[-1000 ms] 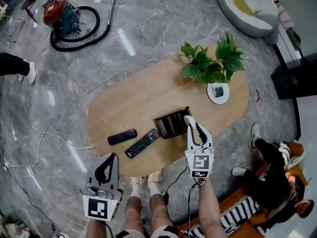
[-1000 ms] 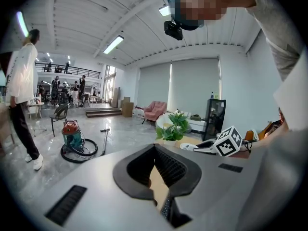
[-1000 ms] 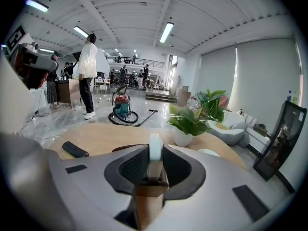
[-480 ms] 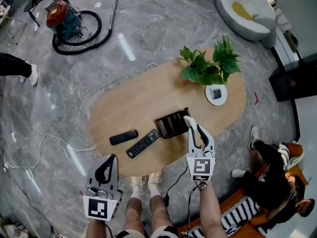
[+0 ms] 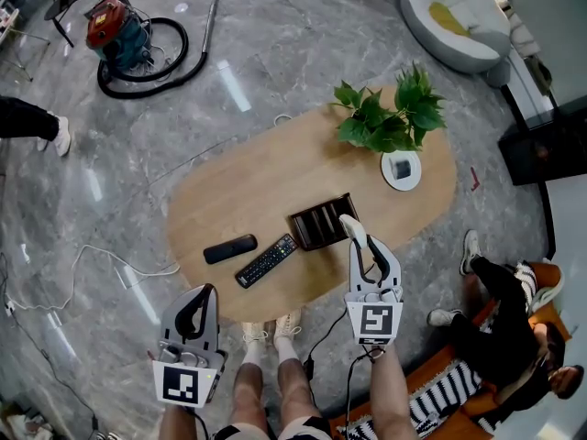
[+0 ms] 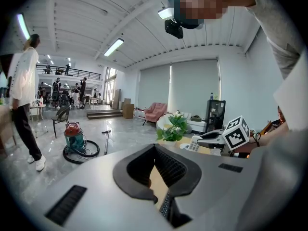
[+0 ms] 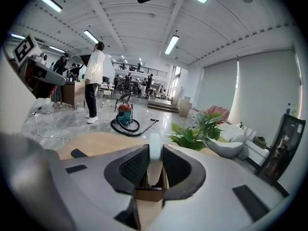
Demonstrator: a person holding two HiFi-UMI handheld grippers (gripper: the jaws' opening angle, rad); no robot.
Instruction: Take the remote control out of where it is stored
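First, from the head view: the right claw (image 5: 359, 244) grips a white remote control (image 5: 351, 228). Its long axis runs along the claw's own line, and its free end sticks out ahead of the tips. The brown storage tray (image 5: 316, 220) lies on the desk (image 5: 266, 177) just ahead of this claw and a little to its left, with the remote's end at the tray's near right corner. The left claw (image 5: 210, 291) hangs off the desk's near edge, well apart from the tray, so the right hand is by far the nearer. Two black remotes (image 5: 250, 256) lie on the desk ahead of the left claw.

Next, the left gripper view: the jaw tips meet with nothing between them. Behind the tips only bare desk and the keys of a black remote show.

Last, the right gripper view: both pads press on the white remote, which stands upright between them. Its lower end dips toward the tray's open compartments directly beneath, and I cannot tell whether it has cleared the rim. The way out looks to be straight up along the remote's length.
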